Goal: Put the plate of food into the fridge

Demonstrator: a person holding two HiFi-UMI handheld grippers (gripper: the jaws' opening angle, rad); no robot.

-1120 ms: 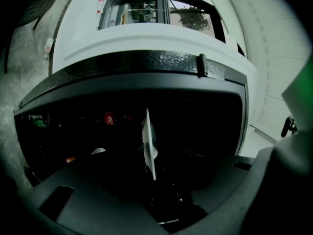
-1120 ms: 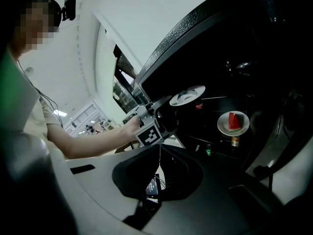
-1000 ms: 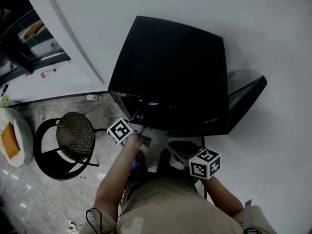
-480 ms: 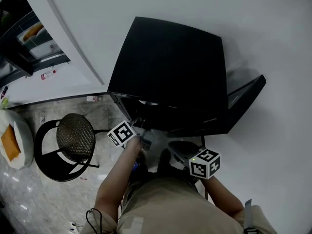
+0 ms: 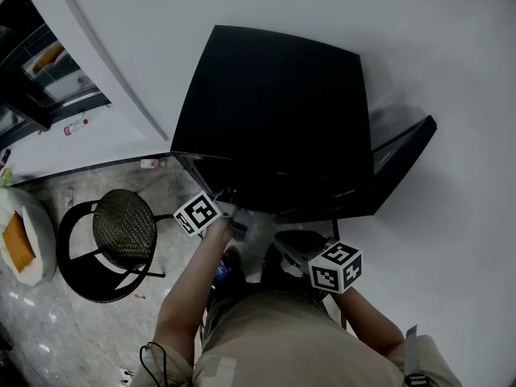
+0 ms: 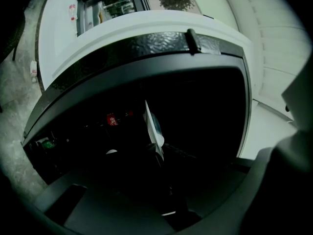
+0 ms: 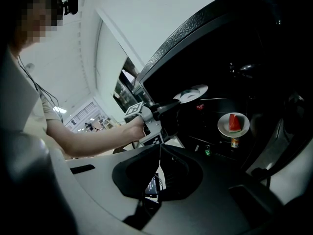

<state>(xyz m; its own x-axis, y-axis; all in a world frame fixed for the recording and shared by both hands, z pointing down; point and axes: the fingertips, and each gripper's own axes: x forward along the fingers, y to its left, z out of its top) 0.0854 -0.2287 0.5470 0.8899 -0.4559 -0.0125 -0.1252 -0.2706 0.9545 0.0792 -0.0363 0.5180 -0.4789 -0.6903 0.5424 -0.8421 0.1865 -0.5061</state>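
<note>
The left tool (image 7: 176, 104) reaches into the open black fridge (image 5: 274, 111). Its jaws have just been closing and now pinch the rim of a white plate (image 7: 194, 91), held up inside. A second plate (image 7: 222, 127) with a watermelon slice (image 7: 234, 122) rests lower down inside the fridge, while the right tool (image 7: 160, 145) hangs outside, jaws pressed together on nothing.

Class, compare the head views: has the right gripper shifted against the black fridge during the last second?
No. The right gripper keeps its place just below the front edge of the fridge, near its right corner, jaws shut.
</note>
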